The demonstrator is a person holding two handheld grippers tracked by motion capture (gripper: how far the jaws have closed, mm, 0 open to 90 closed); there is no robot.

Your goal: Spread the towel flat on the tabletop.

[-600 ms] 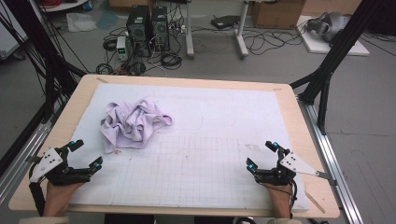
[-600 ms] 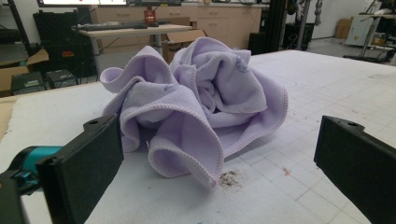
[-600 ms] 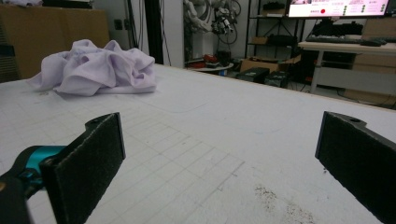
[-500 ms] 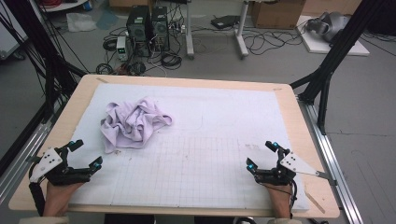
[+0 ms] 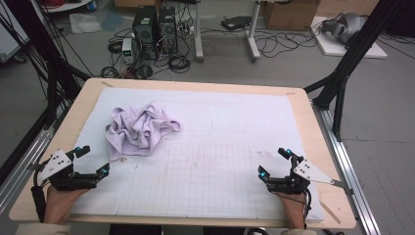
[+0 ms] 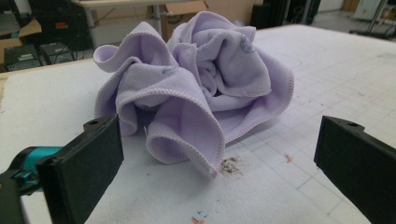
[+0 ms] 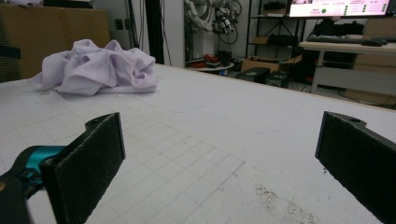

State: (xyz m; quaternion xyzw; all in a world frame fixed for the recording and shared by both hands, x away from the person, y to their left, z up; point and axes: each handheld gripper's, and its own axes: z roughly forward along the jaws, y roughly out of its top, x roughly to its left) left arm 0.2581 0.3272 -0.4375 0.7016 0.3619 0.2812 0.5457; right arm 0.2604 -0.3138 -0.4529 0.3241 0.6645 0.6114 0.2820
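A crumpled lilac cloth [image 5: 141,129] is seen in the upper left of the high view, heaped on the white gridded mat [image 5: 215,161] that covers the table [image 5: 88,93]. At the lower left of that view the left gripper [image 5: 93,161] is held low over the mat, its jaws spread wide with nothing between them; at the lower right the right gripper [image 5: 275,162] is held likewise, jaws wide apart and empty. The step in hand is judged to be a first reach for the cloth. It would be done well if one hemmed edge or corner were singled out rather than the whole bundle, the jaws being brought in level with the mat so that a single layer is pinched and the folds are not pushed away. In the left gripper view the cloth [image 6: 196,93] is shown near, centred in the upper half of the frame between the lines of the two jaws but beyond their tips, not touched; a drooping hemmed fold is presented nearest. In the right gripper view the cloth [image 7: 95,67] is placed far off at the upper left, well apart from the jaws, above the left one.
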